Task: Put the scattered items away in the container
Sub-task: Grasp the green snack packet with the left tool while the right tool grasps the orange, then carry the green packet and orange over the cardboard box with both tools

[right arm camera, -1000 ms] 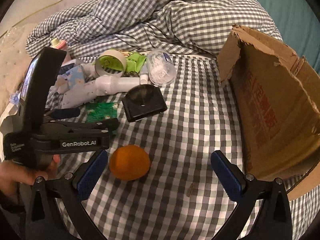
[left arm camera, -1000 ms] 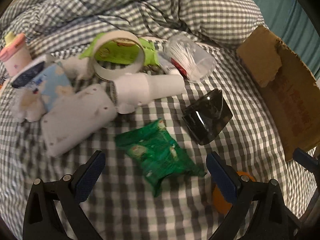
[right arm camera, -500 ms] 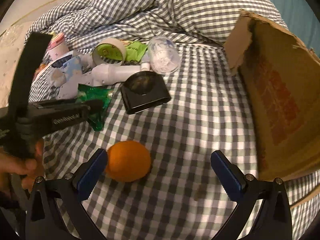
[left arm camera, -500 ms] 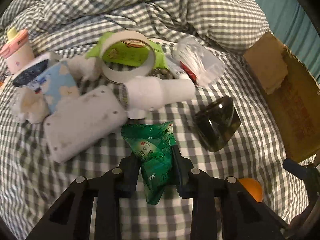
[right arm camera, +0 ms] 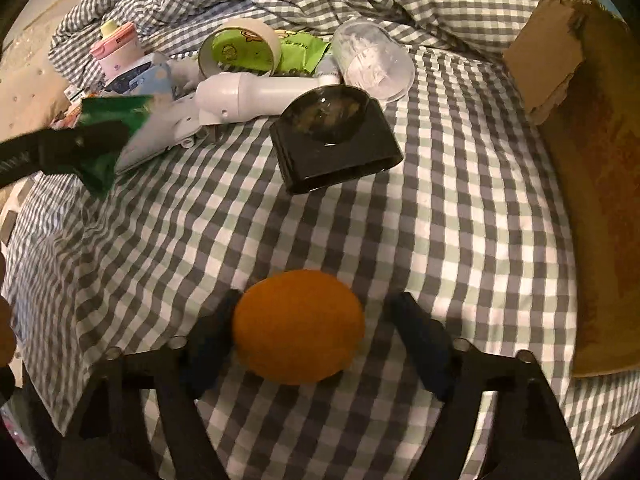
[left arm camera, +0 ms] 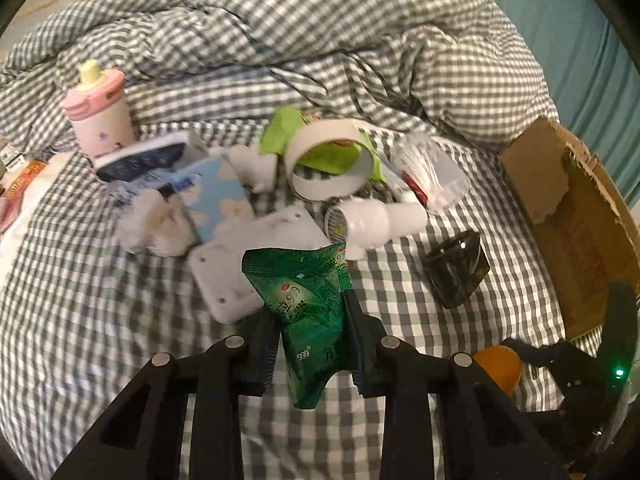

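1. Print on the green sachet [left arm camera: 310, 304]: we read "999" in white; the remaining characters are too small for us to make out.
2. Left gripper [left arm camera: 310, 340]: we see its jaws clenched on the sachet, lifted above the checked sheet [left arm camera: 100, 320].
3. Right gripper [right arm camera: 312, 340]: we note jaws closing around the orange [right arm camera: 298, 326], the left pad touching and the right still apart.
4. Cardboard box [right arm camera: 592, 160] lies right of the orange.

Green sachet [left arm camera: 310, 300] between the left gripper's [left arm camera: 310, 344] pads: glossy crinkled foil-plastic. Orange [right arm camera: 298, 326] between the right gripper's [right arm camera: 316, 340] closing jaws: matt, finely pitted peel. Beyond it, black case [right arm camera: 340, 148]: glossy hard plastic. Gingham sheet [right arm camera: 460, 240] beneath: soft matt cloth. Right of the claw, box [right arm camera: 592, 184]: rough torn cardboard.
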